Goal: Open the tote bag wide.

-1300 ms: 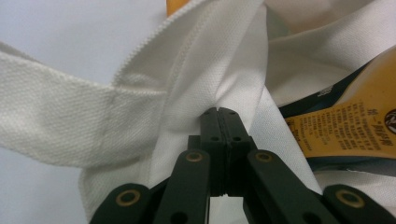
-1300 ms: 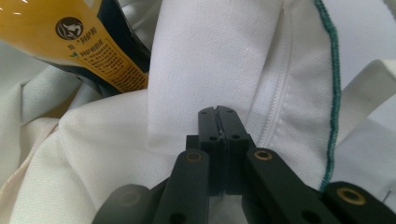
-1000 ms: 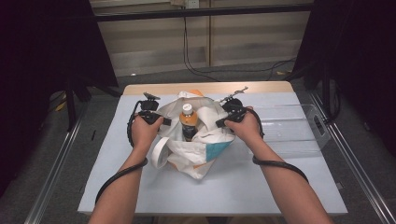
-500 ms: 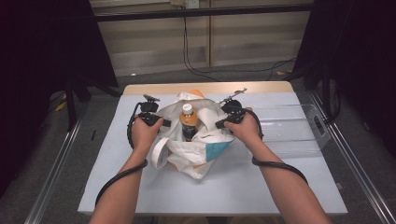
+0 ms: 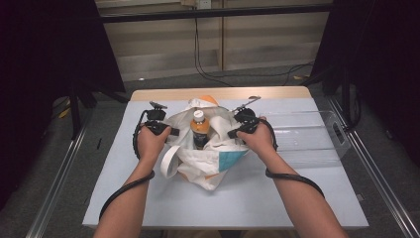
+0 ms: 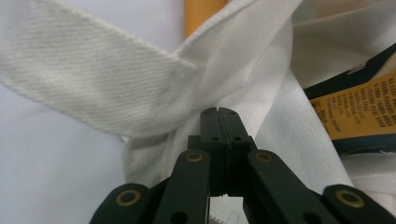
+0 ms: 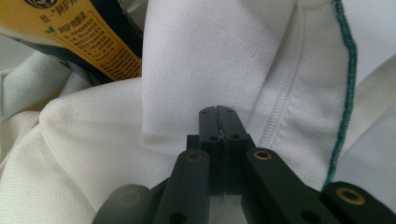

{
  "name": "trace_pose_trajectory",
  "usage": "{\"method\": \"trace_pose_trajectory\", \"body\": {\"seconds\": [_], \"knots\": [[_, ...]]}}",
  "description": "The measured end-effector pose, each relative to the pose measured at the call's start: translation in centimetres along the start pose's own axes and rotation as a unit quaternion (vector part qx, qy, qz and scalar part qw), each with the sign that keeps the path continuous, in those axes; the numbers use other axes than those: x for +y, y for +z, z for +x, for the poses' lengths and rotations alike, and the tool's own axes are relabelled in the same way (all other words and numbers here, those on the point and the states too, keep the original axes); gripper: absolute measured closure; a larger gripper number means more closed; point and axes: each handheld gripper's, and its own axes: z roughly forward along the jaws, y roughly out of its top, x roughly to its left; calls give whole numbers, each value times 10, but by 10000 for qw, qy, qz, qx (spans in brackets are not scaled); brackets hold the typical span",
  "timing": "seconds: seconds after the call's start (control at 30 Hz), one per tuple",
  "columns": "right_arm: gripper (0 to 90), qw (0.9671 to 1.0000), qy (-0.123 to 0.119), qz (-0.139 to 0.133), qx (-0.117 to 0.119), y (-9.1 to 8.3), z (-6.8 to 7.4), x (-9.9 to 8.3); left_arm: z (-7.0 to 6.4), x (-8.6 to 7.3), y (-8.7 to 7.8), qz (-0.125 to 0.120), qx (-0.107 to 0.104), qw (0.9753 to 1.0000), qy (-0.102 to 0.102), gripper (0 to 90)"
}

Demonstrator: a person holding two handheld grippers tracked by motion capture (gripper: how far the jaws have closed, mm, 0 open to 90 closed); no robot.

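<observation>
The white cloth bag (image 5: 208,158) lies between the left gripper (image 5: 171,132) and right gripper (image 5: 232,134), each pinching its rim.

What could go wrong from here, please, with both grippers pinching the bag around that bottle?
1. The bottle stands upright in the open bag; uneven pulling on the sides could tip it.
2. The left gripper and right gripper each seem to pinch only a thin fold of cloth in shut jaws, so the fabric might slip free.
3. The loose strap hangs beside the left hand and could snag.
</observation>
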Motion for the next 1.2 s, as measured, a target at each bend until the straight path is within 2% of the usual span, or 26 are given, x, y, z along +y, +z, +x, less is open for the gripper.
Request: {"method": "trace_pose_trajectory", "body": {"seconds": [0.53, 0.7, 0.93, 0.97, 1.13, 1.2], "knots": [[899, 10000, 91, -9, -10, 6, 1, -4, 1, -1, 2, 23, 16, 10000, 40, 897], [900, 9999, 115, 1, 13, 8, 1, -5, 0, -2, 4, 26, -2, 10000, -23, 898], [900, 9999, 108, 28, 18, 11, 1, -6, 1, -4, 6, 71, 24, 10000, -8, 900], [900, 9999, 108, 31, 17, 11, 1, -6, 0, -4, 7, 16, 29, 10000, -84, 900], [899, 9999, 100, 26, 7, 11, 2, -6, 1, -4, 5, 111, 14, 9999, 24, 899], [898, 9999, 106, 16, 7, 11, 1, -6, 1, -4, 4, 81, 12, 10000, -1, 896]]}}
